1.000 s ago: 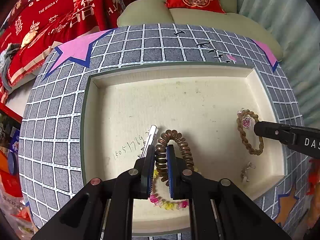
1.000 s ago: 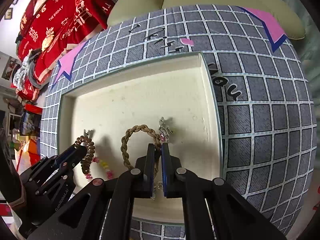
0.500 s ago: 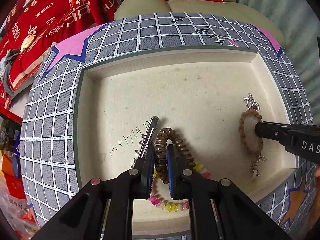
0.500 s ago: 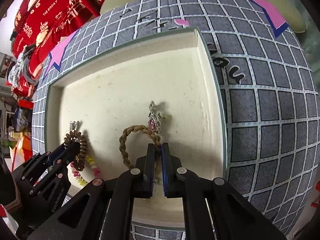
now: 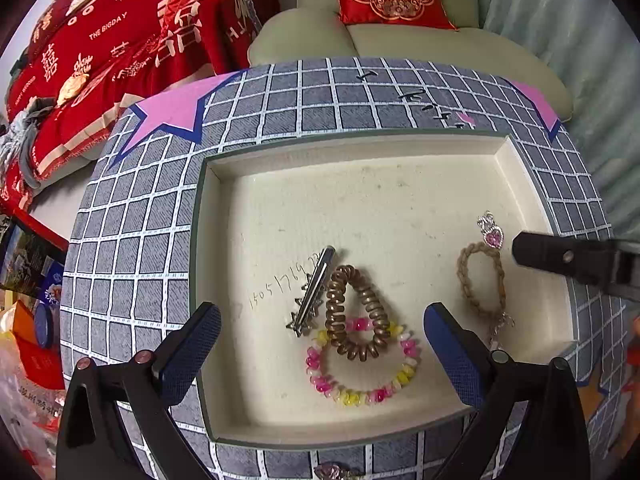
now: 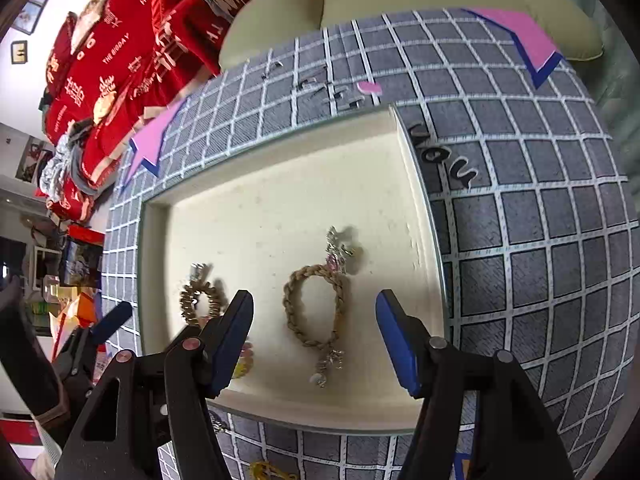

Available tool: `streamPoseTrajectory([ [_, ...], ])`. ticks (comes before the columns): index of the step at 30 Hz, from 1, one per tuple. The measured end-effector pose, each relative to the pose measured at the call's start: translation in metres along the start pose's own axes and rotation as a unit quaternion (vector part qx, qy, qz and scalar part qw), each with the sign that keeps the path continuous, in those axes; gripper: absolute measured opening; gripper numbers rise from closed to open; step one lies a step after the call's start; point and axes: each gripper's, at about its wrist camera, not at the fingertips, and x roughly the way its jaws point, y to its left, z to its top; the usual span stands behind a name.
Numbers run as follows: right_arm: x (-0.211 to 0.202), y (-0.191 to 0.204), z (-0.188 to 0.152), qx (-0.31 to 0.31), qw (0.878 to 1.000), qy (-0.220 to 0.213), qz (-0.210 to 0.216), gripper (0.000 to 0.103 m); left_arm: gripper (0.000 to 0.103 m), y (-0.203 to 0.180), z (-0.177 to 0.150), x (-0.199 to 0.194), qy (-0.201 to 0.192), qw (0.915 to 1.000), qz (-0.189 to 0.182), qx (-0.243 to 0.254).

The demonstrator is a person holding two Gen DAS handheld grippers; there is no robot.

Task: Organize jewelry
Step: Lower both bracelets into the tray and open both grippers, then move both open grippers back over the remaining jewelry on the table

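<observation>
Left claw point(image 5: 322, 338) and right claw point(image 6: 316, 334) have just sprung wide (neither holding jewelry) above the tray point(image 5: 360, 148)

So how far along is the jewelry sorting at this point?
Done: the tray holds a hair clip, coil tie, beaded bracelet and braided bracelet. In hand: nothing; the left tongs and right tongs have just opened, empty. Left: small pieces lie on the cloth outside the near rim.
</observation>
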Motion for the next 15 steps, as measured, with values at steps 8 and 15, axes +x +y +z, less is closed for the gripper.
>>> streamPoseTrajectory([
  [8, -0.026, 0.009, -0.008, 0.012, 0.999, -0.023, 0.021, 0.081, 0.103, 0.009, -0.005, -0.018, -0.007, 0.9999, 0.004, -0.008],
  [15, -0.049, 0.012, -0.031, 0.032, 0.997, -0.045, 0.045, 0.103, 0.103, 0.021, -0.019, -0.04, -0.014, 0.9998, -0.008, -0.013],
])
